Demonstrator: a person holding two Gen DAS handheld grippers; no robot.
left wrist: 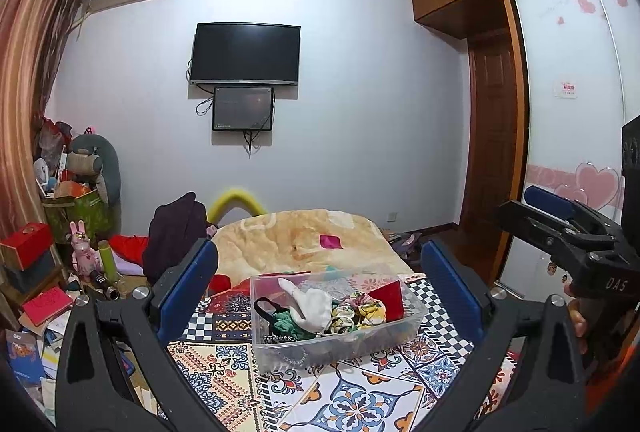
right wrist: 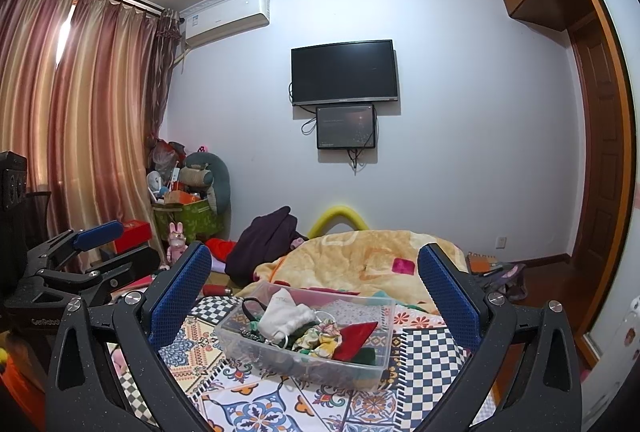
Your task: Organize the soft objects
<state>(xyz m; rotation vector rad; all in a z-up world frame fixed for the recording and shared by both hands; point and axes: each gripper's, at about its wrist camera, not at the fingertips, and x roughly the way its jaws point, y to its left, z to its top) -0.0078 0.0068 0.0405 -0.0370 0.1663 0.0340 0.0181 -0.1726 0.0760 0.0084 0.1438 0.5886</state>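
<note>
Both the left gripper and the right gripper were spread wide and held nothing. Between their blue pads sat the clear plastic box of soft objects, on a patterned patchwork cover. Beyond lay a yellow blanket, then a wall-mounted television. One gripper read "DAS".
</note>
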